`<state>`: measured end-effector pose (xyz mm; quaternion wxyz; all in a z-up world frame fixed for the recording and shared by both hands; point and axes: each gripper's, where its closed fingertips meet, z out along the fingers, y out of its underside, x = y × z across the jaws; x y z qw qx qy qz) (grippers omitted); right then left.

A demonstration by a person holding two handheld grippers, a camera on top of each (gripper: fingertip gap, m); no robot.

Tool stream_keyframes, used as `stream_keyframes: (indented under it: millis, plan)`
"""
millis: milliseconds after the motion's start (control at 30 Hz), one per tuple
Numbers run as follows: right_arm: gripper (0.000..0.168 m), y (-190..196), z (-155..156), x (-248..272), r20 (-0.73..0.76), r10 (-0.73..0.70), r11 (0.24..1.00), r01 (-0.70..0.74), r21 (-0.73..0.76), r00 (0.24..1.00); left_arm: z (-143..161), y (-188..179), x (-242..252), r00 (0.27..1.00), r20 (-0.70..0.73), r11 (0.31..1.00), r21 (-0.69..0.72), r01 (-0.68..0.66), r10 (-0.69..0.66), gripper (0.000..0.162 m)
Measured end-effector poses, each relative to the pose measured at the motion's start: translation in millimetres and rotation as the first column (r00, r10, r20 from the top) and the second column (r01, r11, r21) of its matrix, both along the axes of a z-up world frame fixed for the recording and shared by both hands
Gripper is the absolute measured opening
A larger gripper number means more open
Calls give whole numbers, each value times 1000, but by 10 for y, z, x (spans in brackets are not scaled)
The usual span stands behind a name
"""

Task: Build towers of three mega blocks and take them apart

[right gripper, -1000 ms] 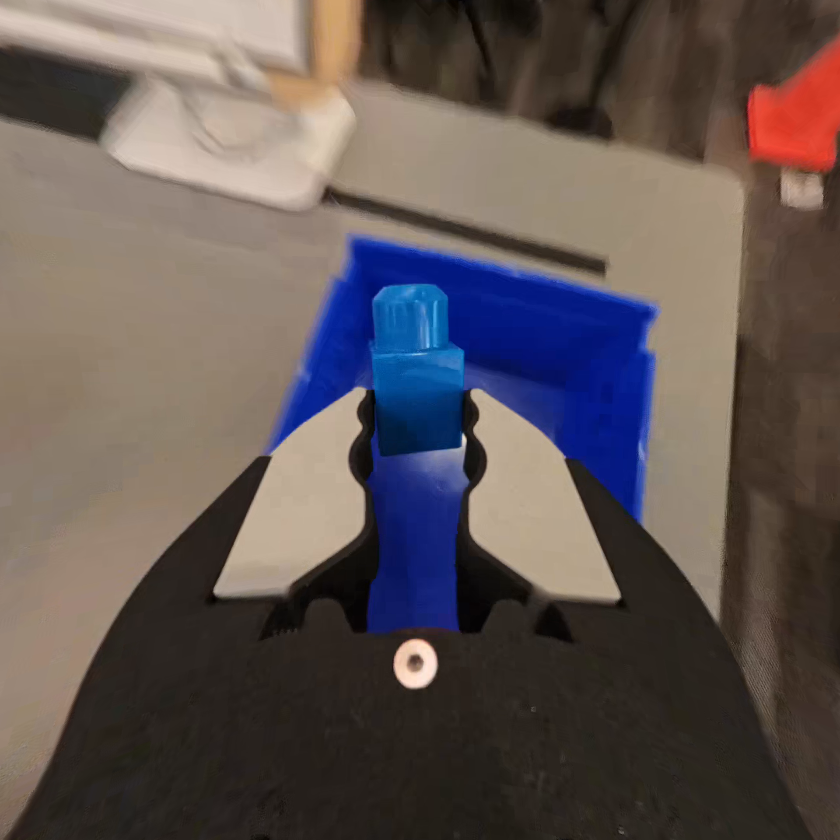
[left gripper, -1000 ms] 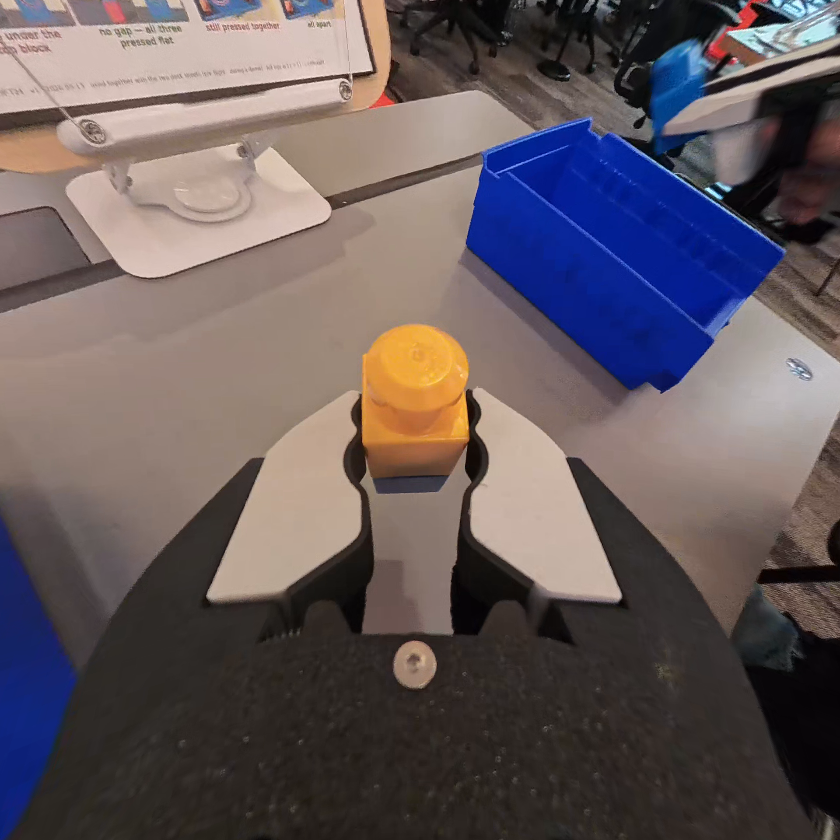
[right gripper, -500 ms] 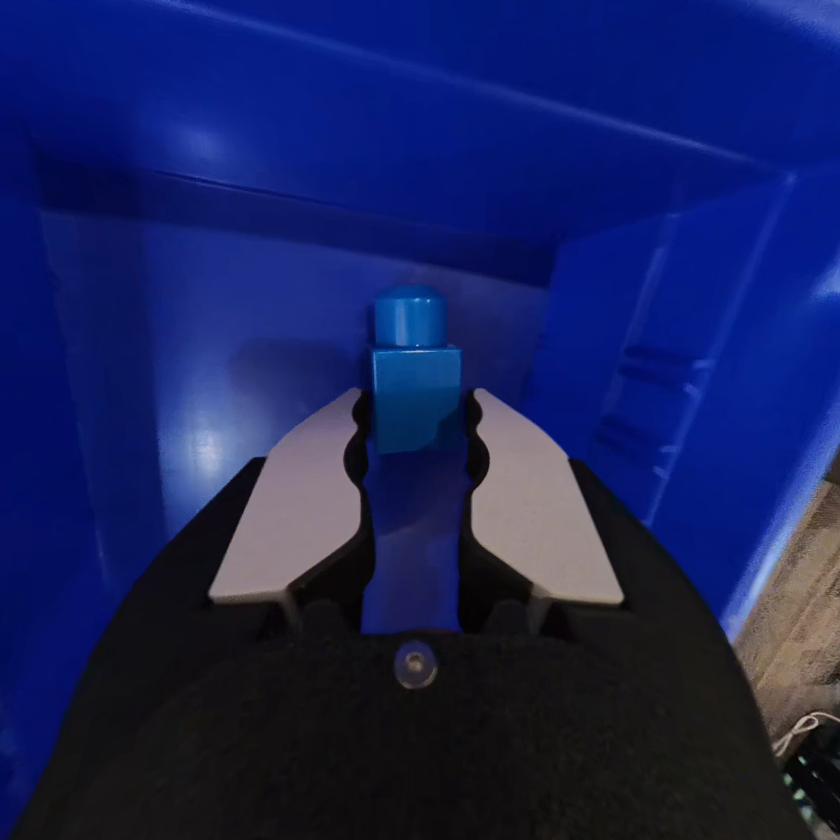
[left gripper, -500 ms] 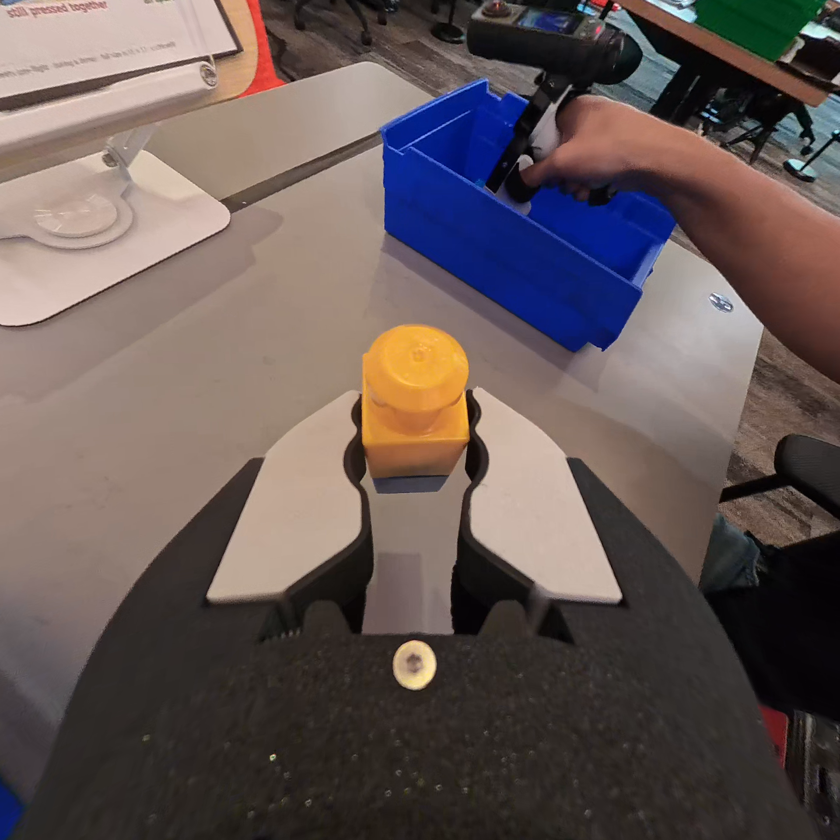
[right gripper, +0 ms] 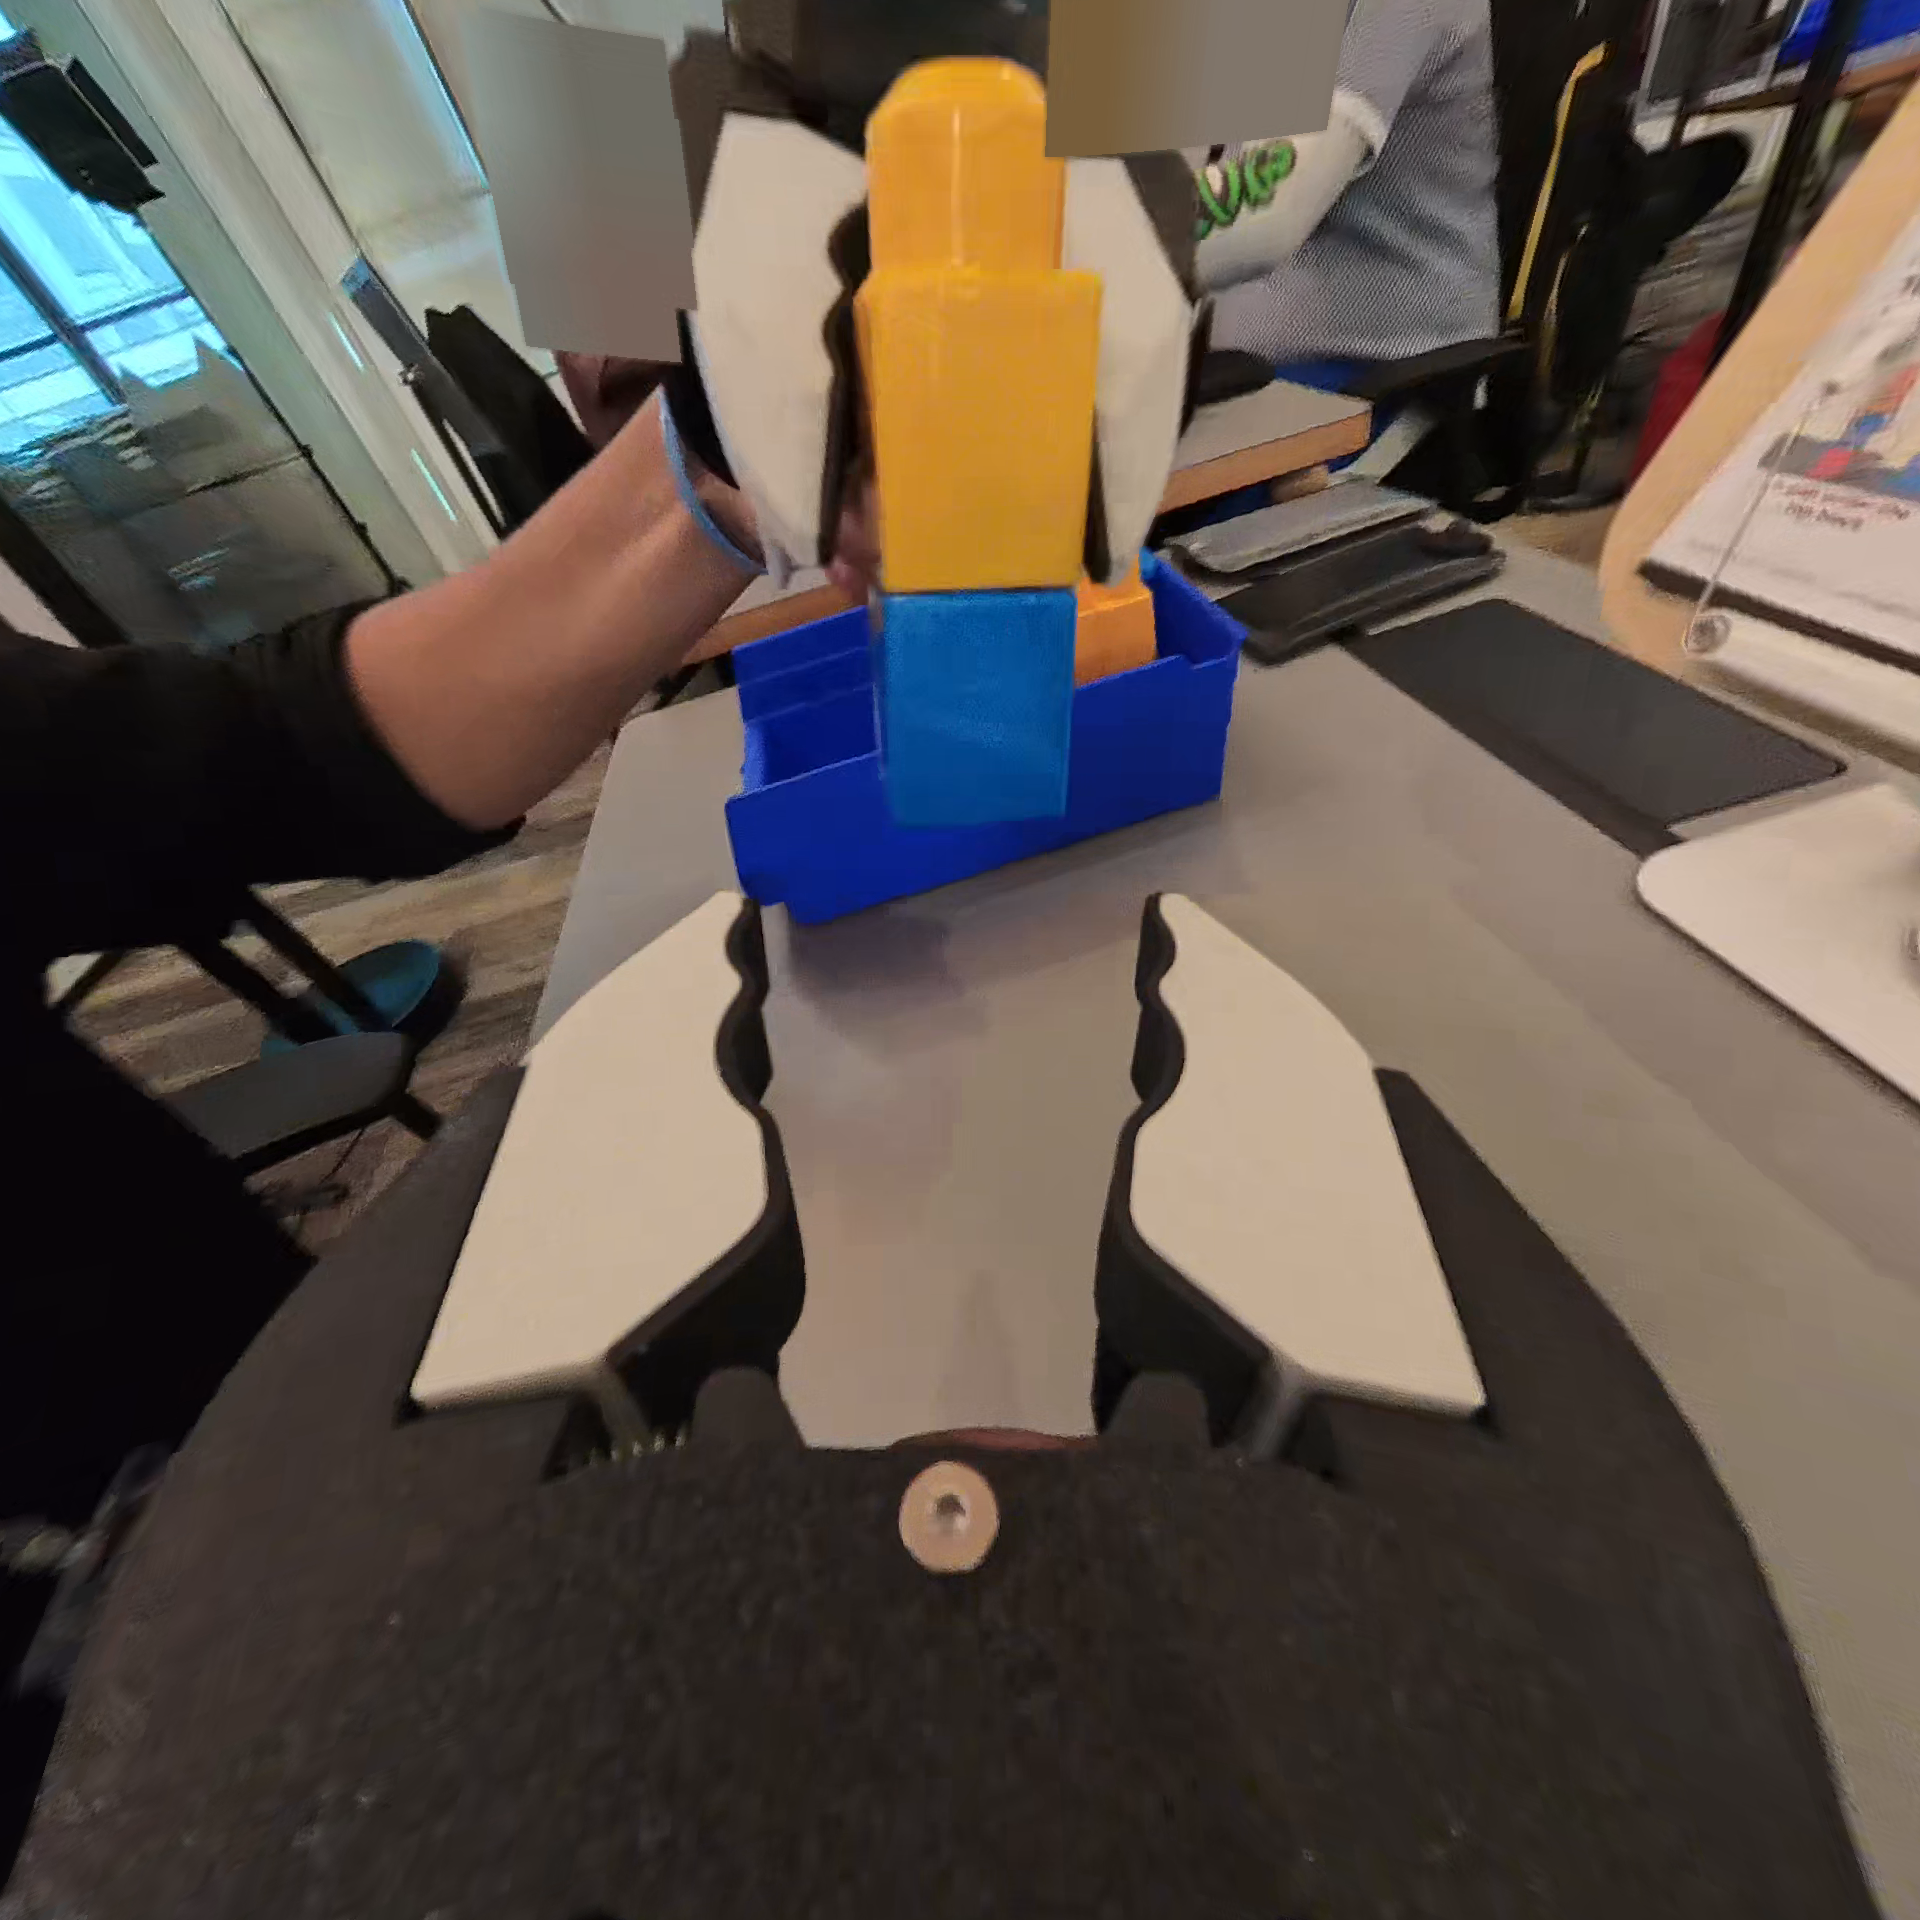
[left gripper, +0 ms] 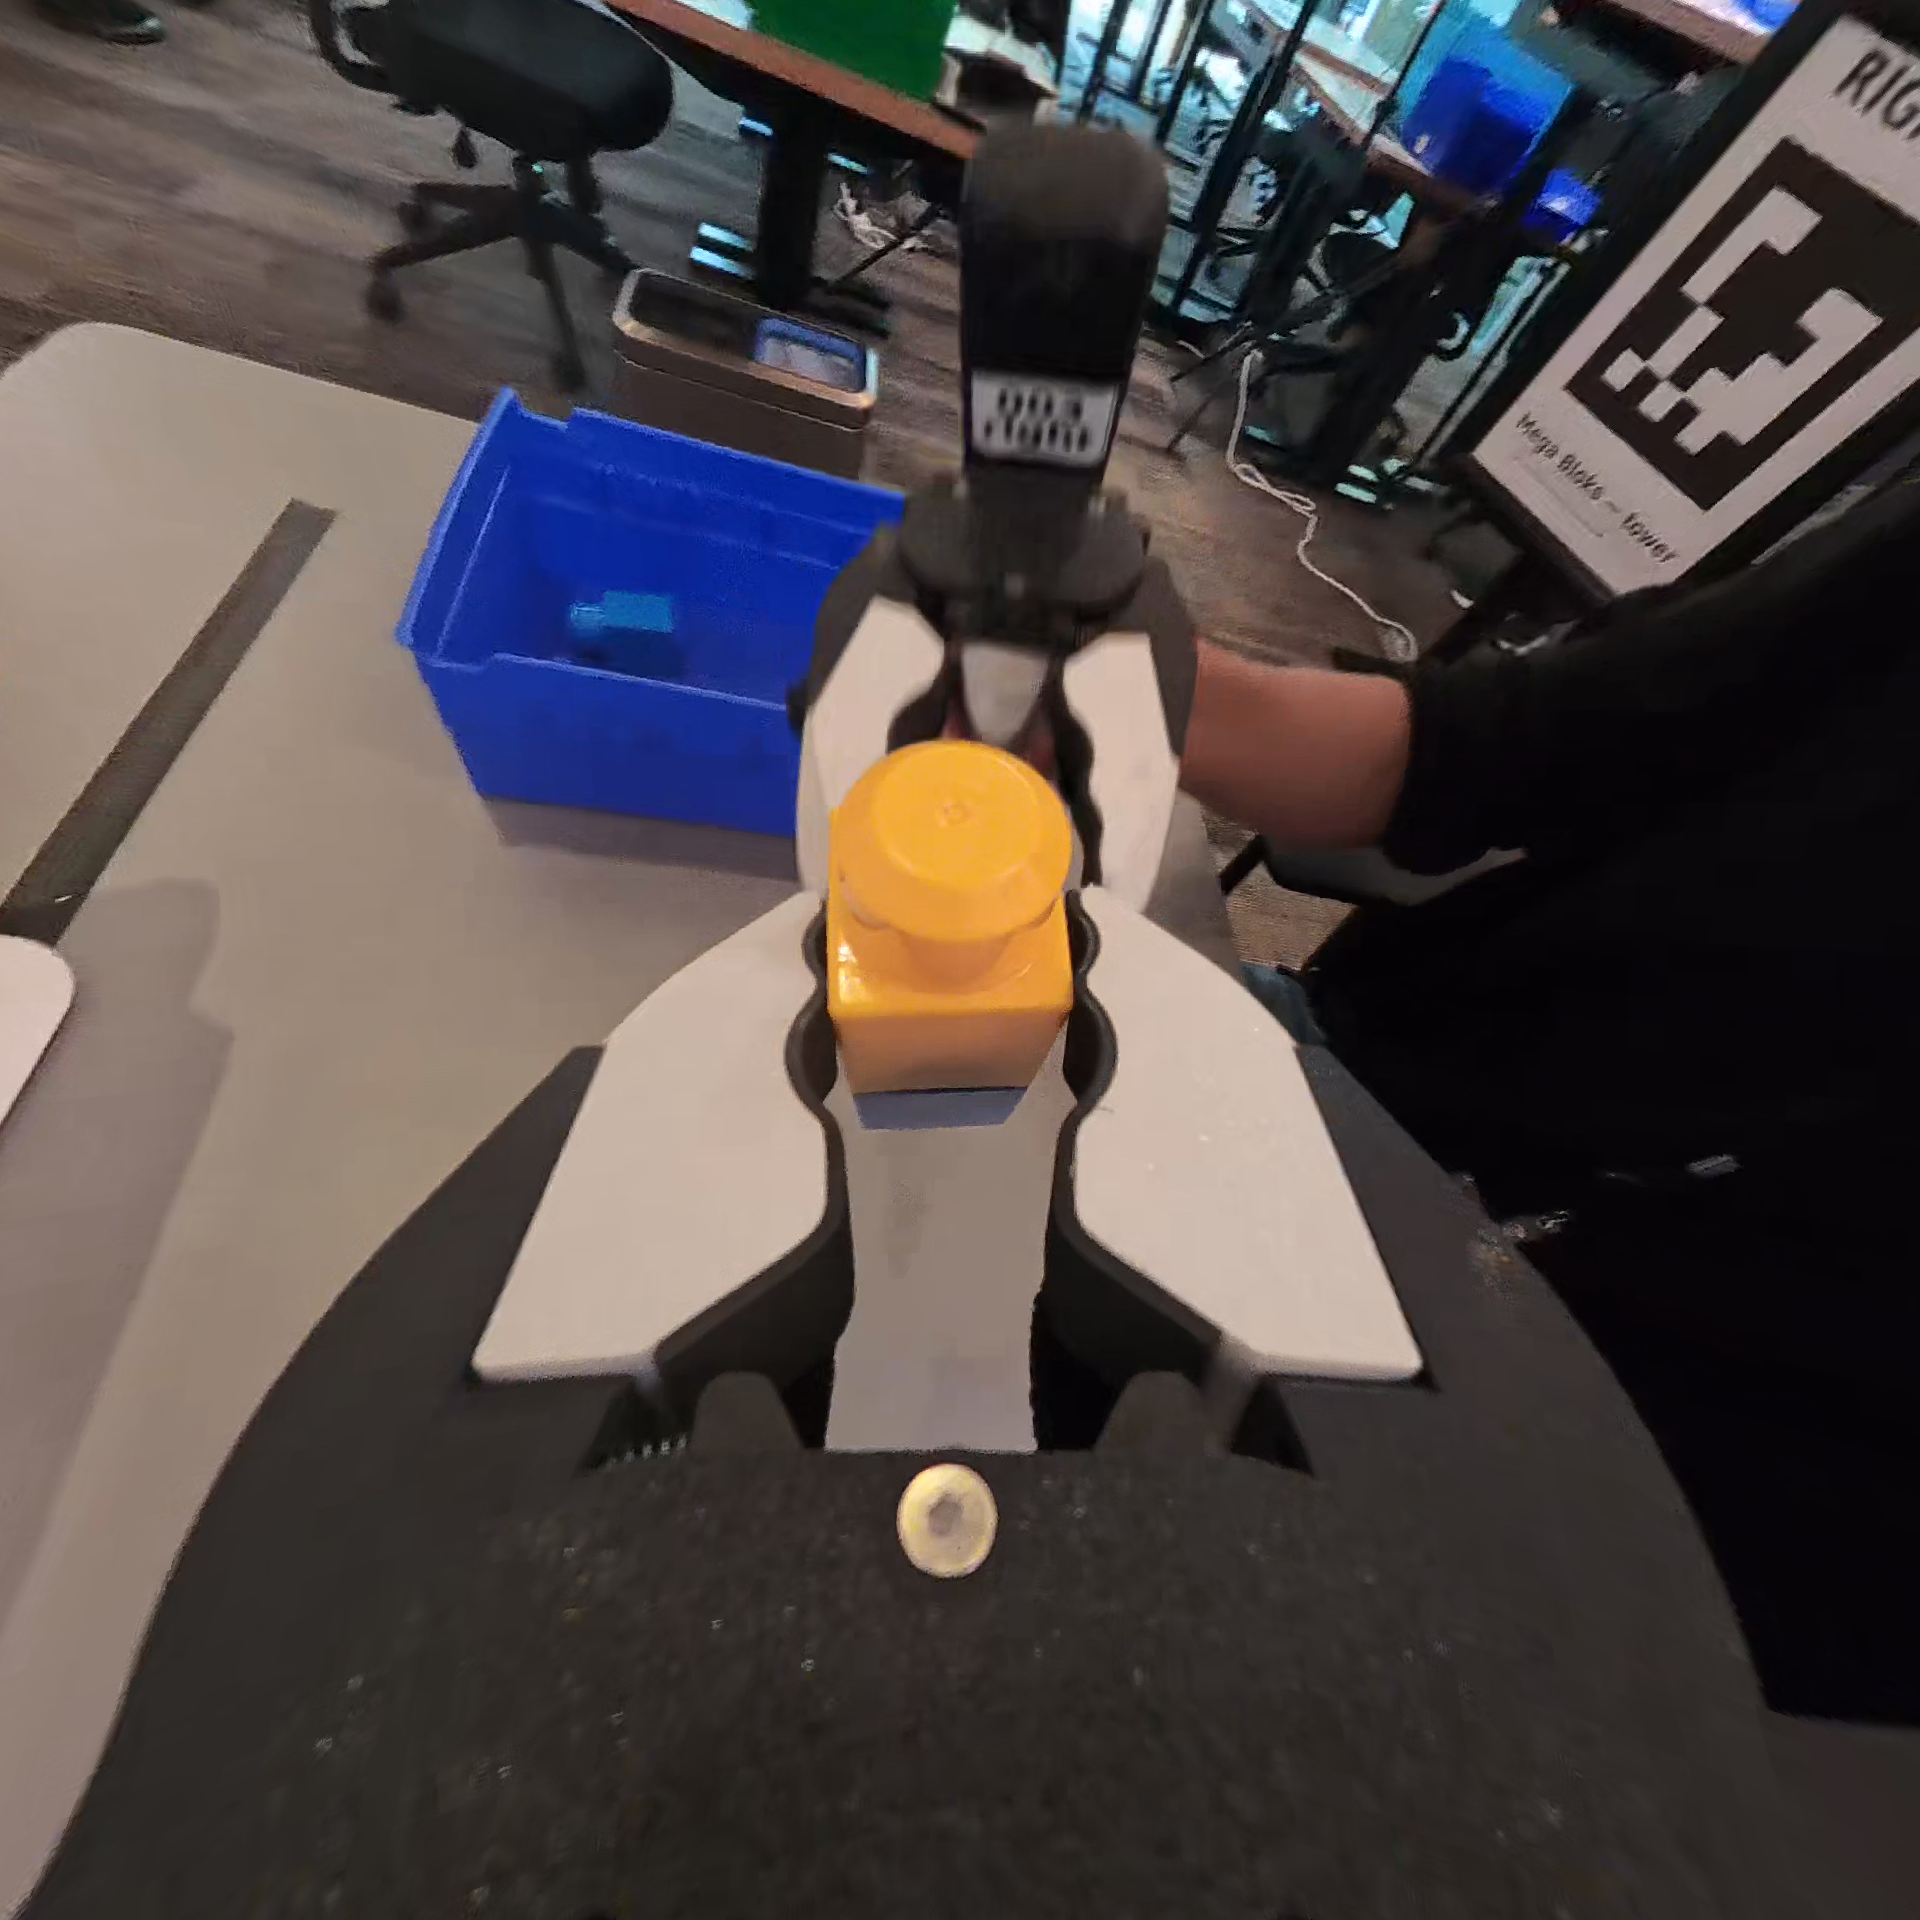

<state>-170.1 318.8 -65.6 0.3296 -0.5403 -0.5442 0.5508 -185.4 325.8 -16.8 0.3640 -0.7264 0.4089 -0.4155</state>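
Observation:
My left gripper [left gripper: 948, 935] is shut on an orange block [left gripper: 951, 997] that has a blue block [left gripper: 935, 1110] pressed on under it. It holds them above the grey table. In the right wrist view the same stack shows ahead: the orange block [right gripper: 977, 416] between the left gripper's fingers [right gripper: 769, 343], with the blue block [right gripper: 971, 707] hanging below. My right gripper [right gripper: 945, 914] is open and empty, facing the stack from a short distance. It also shows in the left wrist view [left gripper: 985, 821]. A loose blue block [left gripper: 623, 621] lies in a blue bin [left gripper: 603, 727].
A second blue bin [right gripper: 1143, 748] behind the stack holds an orange block [right gripper: 1117, 623]. A white stand base [right gripper: 1797, 914] and an instruction board [right gripper: 1818, 468] are at the right. A black mat [right gripper: 1621, 707] lies on the table. A marker sign [left gripper: 1714, 312] stands off the table.
My right gripper let go of the blue block in the bin, opened, came out and turned to face the left gripper. My left gripper swung right with its two-block stack.

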Motion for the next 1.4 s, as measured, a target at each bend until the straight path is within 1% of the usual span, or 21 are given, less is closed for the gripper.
stream_keyframes:
  millis: [100, 167, 233, 367, 433, 467, 500, 533, 567, 633, 700, 767, 800, 833, 900, 933, 1000, 1067, 1200, 1333, 1400]
  plan:
    - [64, 8, 47, -219, -102, -20, 1000, 18, -17, 995, -35, 13, 77, 999, -32, 999, -14, 37, -38, 41]
    - [54, 11, 107, -259, -157, 2, 997, -13, -70, 988, -76, 2, 132, 998, -47, 999, -8, 41, -41, 41]
    - [37, -23, 70, -272, -152, 37, 995, -50, -84, 988, -101, 10, 164, 998, -48, 1000, -2, 28, -28, 41]
    - [36, -65, -20, -230, -123, 32, 997, -41, -71, 992, -186, -15, 165, 994, -108, 1000, 6, 31, -30, 40]
    - [36, -89, -161, -173, -53, 32, 998, -35, -56, 998, -250, -29, 201, 991, -129, 1000, 10, 26, -24, 40]
    - [36, -97, -343, -143, 37, 25, 999, -24, -28, 999, -164, 16, 220, 997, -72, 999, 42, -8, 11, 40]
    - [36, -122, -511, -107, 102, 16, 1000, -16, -8, 995, 46, 14, 223, 998, 58, 998, 53, -21, 18, 41]
    - [36, -180, -602, -64, 121, 19, 1000, -16, -27, 992, 258, -11, 182, 984, 177, 999, 48, -21, 12, 40]
    - [36, -242, -633, -7, 121, 18, 998, -11, -55, 992, 381, -18, 118, 972, 236, 998, 53, -37, 23, 40]
    - [36, -333, -592, 173, 116, -15, 997, 24, -76, 993, 304, 19, 7, 981, 163, 989, 86, -124, 109, 40]
    - [36, -352, -442, 450, 108, -75, 994, 82, -71, 991, 33, 73, -105, 963, 41, 960, 81, -268, 265, 41]
    - [36, -60, -267, 832, 116, -241, 970, 244, -12, 964, -306, 143, -285, 882, -56, 882, 96, -462, 468, 41]
    - [36, 236, -209, 1063, 136, -369, 929, 370, 20, 919, -487, 137, -352, 836, -89, 840, 108, -532, 541, 41]
    - [36, 596, -209, 1324, 181, -506, 862, 504, 56, 844, -671, 105, -379, 803, -116, 811, 108, -575, 584, 41]
    - [36, 1294, -446, 1839, 345, -691, 707, 694, 137, 635, -1026, 66, -419, 725, -155, 740, 77, -668, 671, 41]
    - [36, 1551, -689, 2038, 466, -708, 662, 729, 176, 530, -1189, 48, -402, 700, -165, 715, 49, -697, 694, 41]
    - [37, 1866, -1167, 2200, 657, -641, 657, 727, 201, 398, -1517, 44, -366, 658, -219, 675, 4, -737, 720, 41]
    - [36, 2060, -1472, 2160, 733, -593, 668, 712, 217, 333, -1760, 58, -271, 652, -264, 675, -6, -738, 711, 41]
    - [37, 2183, -1815, 2052, 815, -543, 704, 637, 313, 200, -2065, 169, -171, 643, -341, 703, 83, -706, 686, 41]
    - [37, 2206, -1997, 2036, 867, -485, 722, 611, 324, 113, -2191, 249, -126, 645, -382, 718, 77, -692, 662, 41]
    - [37, 2221, -2004, 2040, 874, -476, 723, 610, 324, 100, -2221, 277, -133, 645, -401, 721, 62, -690, 651, 41]
